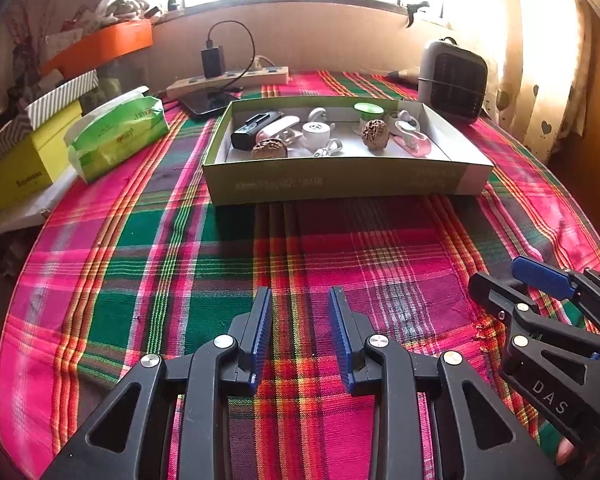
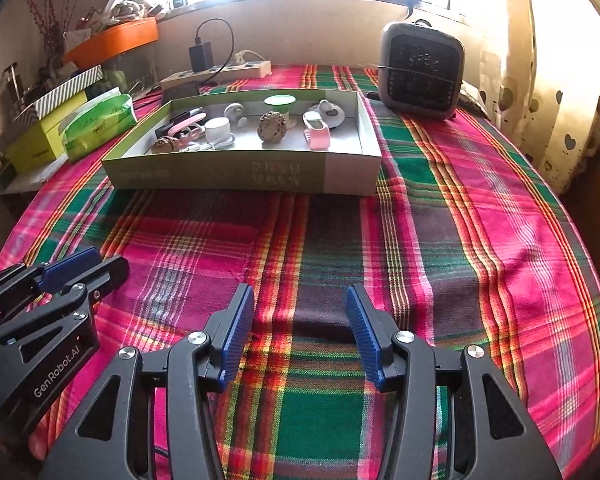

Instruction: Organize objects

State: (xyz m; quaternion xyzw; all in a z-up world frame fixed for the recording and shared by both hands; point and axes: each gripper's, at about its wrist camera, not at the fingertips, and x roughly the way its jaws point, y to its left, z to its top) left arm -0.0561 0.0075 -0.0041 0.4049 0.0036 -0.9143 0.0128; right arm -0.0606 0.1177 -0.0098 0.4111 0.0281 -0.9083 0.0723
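Pink-green plaid tablecloth, blue-padded tongs

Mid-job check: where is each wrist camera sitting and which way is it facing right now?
Left wrist: behind the open left tool, angled down across the plaid cloth at the box; right tool at its right edge.
Right wrist: behind the open right tool, same heading; left tool at its left edge.
Shared: box, heater, window wall.

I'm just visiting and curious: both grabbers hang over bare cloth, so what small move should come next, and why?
Probably reach forward toward the box. Both the left gripper and right gripper are open and empty, and the small things, like the walnut, all lie inside it.
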